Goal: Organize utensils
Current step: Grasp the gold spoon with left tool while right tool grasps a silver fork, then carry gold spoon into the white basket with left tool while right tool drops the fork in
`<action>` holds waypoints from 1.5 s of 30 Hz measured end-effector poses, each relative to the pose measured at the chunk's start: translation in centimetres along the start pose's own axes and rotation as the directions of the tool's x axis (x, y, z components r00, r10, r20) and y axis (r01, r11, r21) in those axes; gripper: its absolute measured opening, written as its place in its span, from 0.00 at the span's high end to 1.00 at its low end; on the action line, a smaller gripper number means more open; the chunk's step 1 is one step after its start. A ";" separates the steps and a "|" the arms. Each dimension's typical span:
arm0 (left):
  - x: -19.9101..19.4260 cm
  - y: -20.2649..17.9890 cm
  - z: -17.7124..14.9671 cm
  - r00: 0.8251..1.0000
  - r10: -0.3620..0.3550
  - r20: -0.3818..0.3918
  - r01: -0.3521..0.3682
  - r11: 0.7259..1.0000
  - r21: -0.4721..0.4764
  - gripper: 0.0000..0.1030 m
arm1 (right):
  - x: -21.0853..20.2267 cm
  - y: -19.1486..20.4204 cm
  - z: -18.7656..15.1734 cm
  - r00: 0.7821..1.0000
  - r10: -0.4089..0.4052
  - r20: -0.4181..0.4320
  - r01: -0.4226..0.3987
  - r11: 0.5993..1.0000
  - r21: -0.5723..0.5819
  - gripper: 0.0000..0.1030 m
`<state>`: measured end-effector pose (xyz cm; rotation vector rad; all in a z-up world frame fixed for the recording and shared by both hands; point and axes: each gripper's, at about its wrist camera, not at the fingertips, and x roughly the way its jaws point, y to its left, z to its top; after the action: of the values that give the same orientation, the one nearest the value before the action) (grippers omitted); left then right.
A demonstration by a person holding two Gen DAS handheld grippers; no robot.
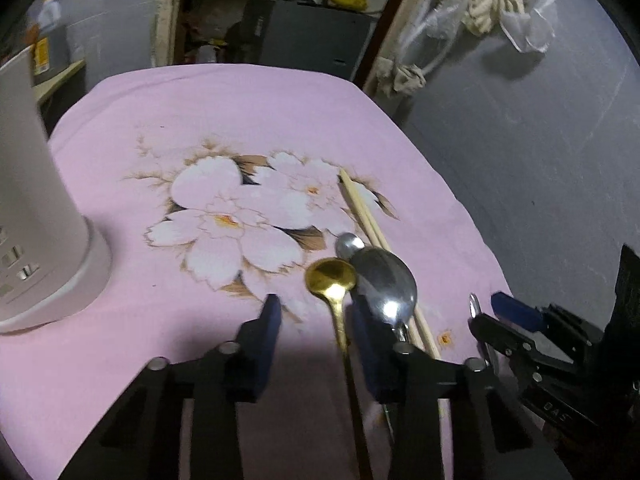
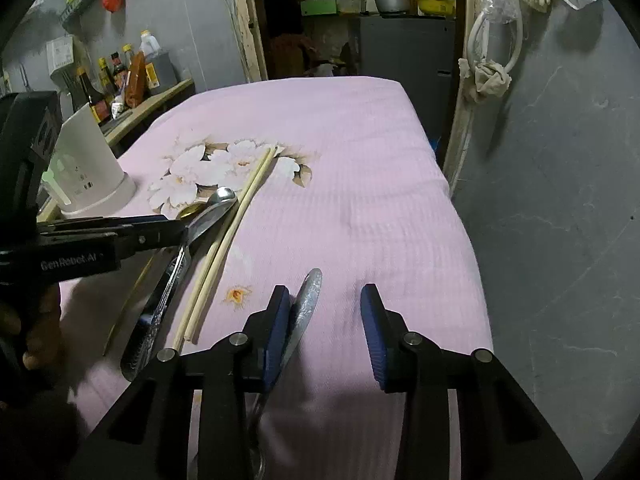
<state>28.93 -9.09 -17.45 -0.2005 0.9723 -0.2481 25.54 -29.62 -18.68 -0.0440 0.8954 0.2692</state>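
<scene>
Left gripper parted around gold spoon, pads not pressing. Right gripper parted too, butter knife against its left pad. Chopsticks beside large spoon.

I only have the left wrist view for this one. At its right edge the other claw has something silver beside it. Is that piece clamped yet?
Observer: No. In the right wrist view the silver utensil leans on one pad of the right claw; the other pad stands clear of it.
Operator: The big spoon's handle is hidden behind my finger. Where does it run?
Observer: The big spoon has a patterned handle reaching back towards the near cloth edge, beside the chopsticks.
Operator: Is whatever holds my claw visible?
Observer: Yes, a hand grips the body of the left claw at the picture's left edge.
</scene>
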 end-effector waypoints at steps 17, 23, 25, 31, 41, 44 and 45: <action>0.0 0.3 0.1 0.999 0.017 -0.035 -0.017 1.000 -0.012 0.95 | -0.5 -1.3 -1.0 0.989 0.088 -0.121 -0.074 0.990 0.119 0.92; -1.3 1.0 -0.3 1.000 -0.015 -0.007 0.015 0.999 -0.046 0.95 | -1.2 -0.7 -0.7 0.987 0.126 -0.103 -0.110 0.983 0.147 0.98; -2.3 0.9 -0.3 0.999 -0.024 0.022 0.025 0.999 -0.045 0.95 | -1.7 -0.6 -0.2 0.988 0.129 -0.083 -0.115 0.981 0.153 0.99; -6.2 0.8 -0.2 0.990 -0.042 0.136 0.047 0.998 -0.040 0.96 | -4.6 0.6 2.0 0.987 0.157 0.038 -0.161 0.976 0.149 0.99; -12.3 1.7 1.7 0.959 -0.032 0.282 0.042 0.999 -0.028 0.96 | -8.3 3.9 6.6 0.946 0.215 0.244 -0.254 0.957 0.142 0.99; -14.1 2.4 2.6 0.949 -0.021 0.314 0.031 0.999 -0.028 0.96 | -9.4 5.7 8.5 0.921 0.236 0.310 -0.285 0.951 0.123 0.99; -14.8 2.6 2.7 0.947 -0.019 0.322 0.029 0.999 -0.026 0.96 | -9.7 6.4 9.2 0.911 0.244 0.331 -0.295 0.949 0.113 0.99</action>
<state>23.52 -2.07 -4.99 -0.2720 0.6497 -0.2148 25.20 -24.15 -4.89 0.2704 0.6003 0.4488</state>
